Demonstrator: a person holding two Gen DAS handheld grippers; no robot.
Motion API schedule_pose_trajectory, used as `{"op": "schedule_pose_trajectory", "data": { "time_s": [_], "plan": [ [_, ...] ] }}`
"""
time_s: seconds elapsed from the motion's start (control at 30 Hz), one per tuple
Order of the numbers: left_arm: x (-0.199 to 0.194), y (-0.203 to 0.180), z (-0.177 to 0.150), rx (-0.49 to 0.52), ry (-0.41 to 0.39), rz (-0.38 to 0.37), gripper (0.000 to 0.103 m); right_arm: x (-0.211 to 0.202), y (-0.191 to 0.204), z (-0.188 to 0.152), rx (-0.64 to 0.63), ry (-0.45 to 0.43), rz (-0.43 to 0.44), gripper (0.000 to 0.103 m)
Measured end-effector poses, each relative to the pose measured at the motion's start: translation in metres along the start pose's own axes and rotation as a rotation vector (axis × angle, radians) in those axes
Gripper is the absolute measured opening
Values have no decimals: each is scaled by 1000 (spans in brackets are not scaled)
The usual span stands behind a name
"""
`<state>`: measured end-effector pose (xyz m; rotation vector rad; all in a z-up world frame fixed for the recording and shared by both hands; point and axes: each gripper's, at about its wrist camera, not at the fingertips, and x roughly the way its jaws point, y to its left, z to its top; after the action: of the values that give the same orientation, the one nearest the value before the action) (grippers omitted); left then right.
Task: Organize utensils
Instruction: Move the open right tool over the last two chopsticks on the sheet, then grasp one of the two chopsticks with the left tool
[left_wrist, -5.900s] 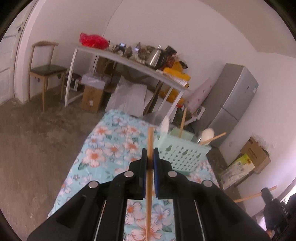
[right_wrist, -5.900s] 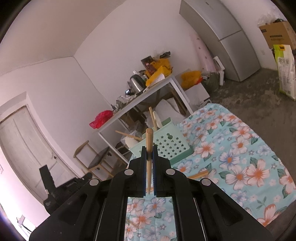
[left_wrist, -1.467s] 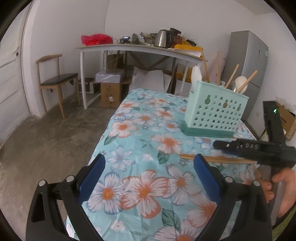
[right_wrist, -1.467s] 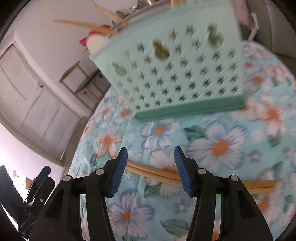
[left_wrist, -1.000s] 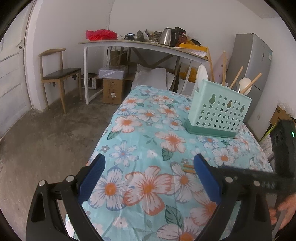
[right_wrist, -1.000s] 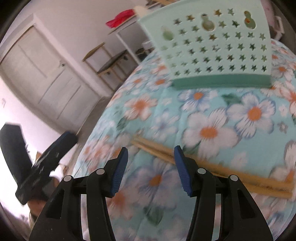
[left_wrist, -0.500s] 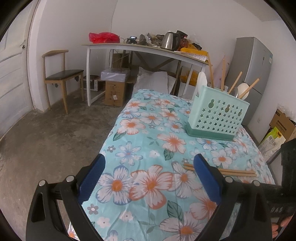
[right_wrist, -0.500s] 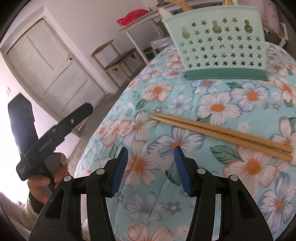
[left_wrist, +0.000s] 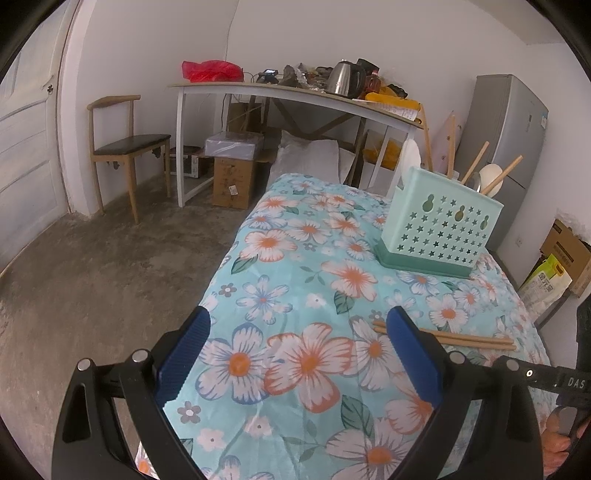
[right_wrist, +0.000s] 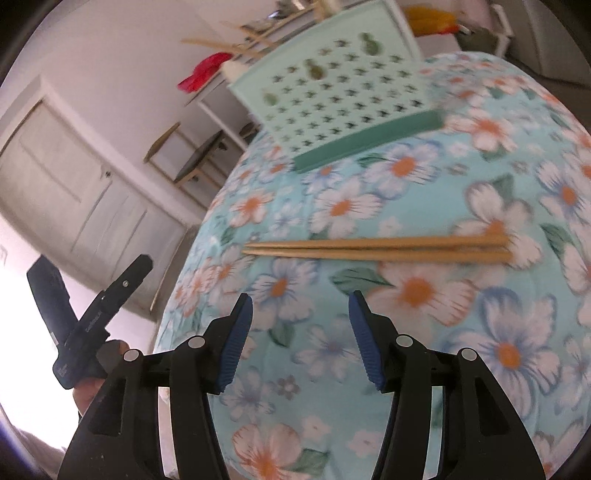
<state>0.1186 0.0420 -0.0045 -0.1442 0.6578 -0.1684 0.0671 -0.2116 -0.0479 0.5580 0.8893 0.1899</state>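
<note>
Two wooden chopsticks (right_wrist: 380, 247) lie side by side, touching, flat on the surface (left_wrist: 295, 288); pale tan, tapered toward the left in the right wrist view. Position: near right part of the surface, well short of the mint basket (left_wrist: 441, 225), which stands upright at the far right and holds more sticks and a pale spoon.

Right tool (right_wrist: 300, 334): jaws spread, nothing between them, hovering just short of the chopsticks. Left tool (left_wrist: 298, 354): jaws spread wide, empty.

Surface: floral turquoise cloth. Room: concrete floor, wooden chair (left_wrist: 123, 144) far left, cluttered white desk (left_wrist: 295, 92), grey fridge (left_wrist: 513, 125) far right.
</note>
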Motion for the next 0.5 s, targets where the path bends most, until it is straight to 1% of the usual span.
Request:
{"op": "schedule_pose_trajectory", "data": {
  "time_s": [0.23, 0.37, 0.43, 0.5],
  "plan": [
    [0, -2, -1, 14, -11, -4, 94, -24, -30, -3, 115, -43, 6, 53],
    [-8, -9, -3, 49, -41, -39, 94, -33, -43, -3, 172, -62, 8, 53],
    [-13, -16, -6, 96, -63, -78, 90, -36, -47, -4, 195, -70, 6, 53],
    [-15, -27, -10, 168, -77, -111, 82, -40, -50, -5, 204, -79, 9, 54]
  ]
}}
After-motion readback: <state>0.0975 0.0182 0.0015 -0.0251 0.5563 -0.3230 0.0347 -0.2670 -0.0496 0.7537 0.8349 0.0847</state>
